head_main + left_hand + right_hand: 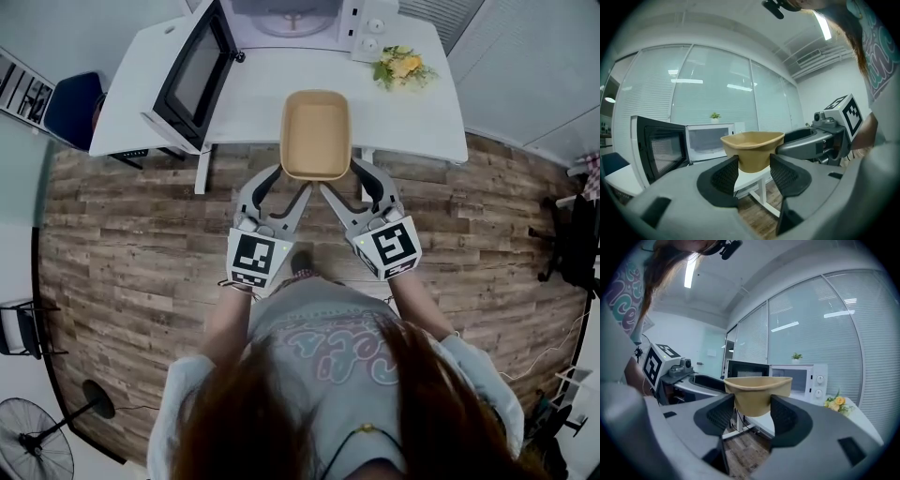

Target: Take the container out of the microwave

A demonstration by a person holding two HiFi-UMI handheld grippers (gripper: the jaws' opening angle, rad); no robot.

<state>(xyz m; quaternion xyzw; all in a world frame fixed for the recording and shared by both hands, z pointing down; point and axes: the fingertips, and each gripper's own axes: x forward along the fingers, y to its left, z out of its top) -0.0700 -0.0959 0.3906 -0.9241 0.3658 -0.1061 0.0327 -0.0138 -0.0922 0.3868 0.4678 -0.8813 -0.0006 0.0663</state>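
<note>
A tan, empty container (315, 134) hangs over the white table's front edge, held from the near side by both grippers. My left gripper (292, 180) grips its near left corner and my right gripper (348, 176) its near right corner. In the left gripper view the container (752, 146) sits between the dark pads (727, 174), which press on its lower wall. The right gripper view shows the same: the container (757, 391) is clamped between the pads (783, 416). The white microwave (286, 21) stands at the table's back with its door (194, 73) swung open to the left.
A white table (412, 122) carries a small bunch of yellow flowers (403, 67) at the right of the microwave. A blue chair (70, 108) stands left of the table. A fan (37, 441) is on the floor at the lower left. The floor is wood plank.
</note>
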